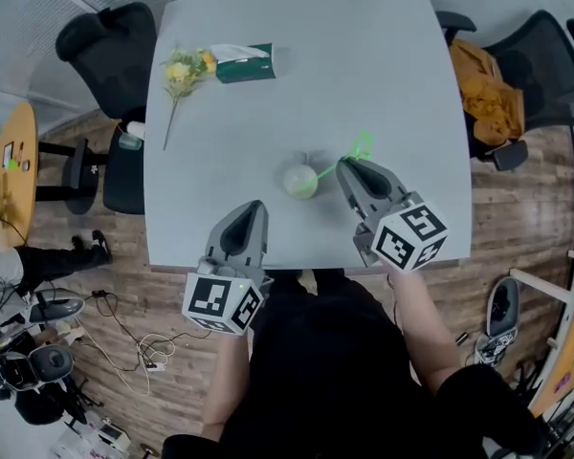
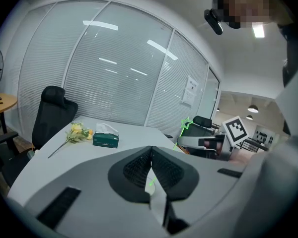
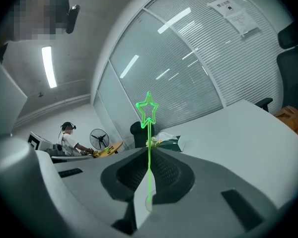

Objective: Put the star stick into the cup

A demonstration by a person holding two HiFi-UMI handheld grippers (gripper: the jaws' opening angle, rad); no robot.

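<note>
Right gripper [image 1: 349, 167] clamps star stick [image 1: 331, 166], its lower end pointing left at the nearby cup [image 1: 299, 181]; left gripper [image 1: 249, 208] closed, empty.

The bench [image 1: 364, 65] has a smooth, matt, pale grey top, and the floor [image 1: 526, 208] around it looks like wood planking. The left hand-held gripper [image 1: 253, 207] and the right hand-held gripper [image 1: 345, 164] both have matt grey plastic shells and black, finely ribbed pads [image 3: 169, 172] that look rubbery. The star stick [image 3: 148, 128] is thin, translucent green plastic with a glossy sheen, the cup [image 1: 300, 181] looks smooth and pale, and the tissue pack [image 1: 246, 63] has a shiny green wrapper.
</note>
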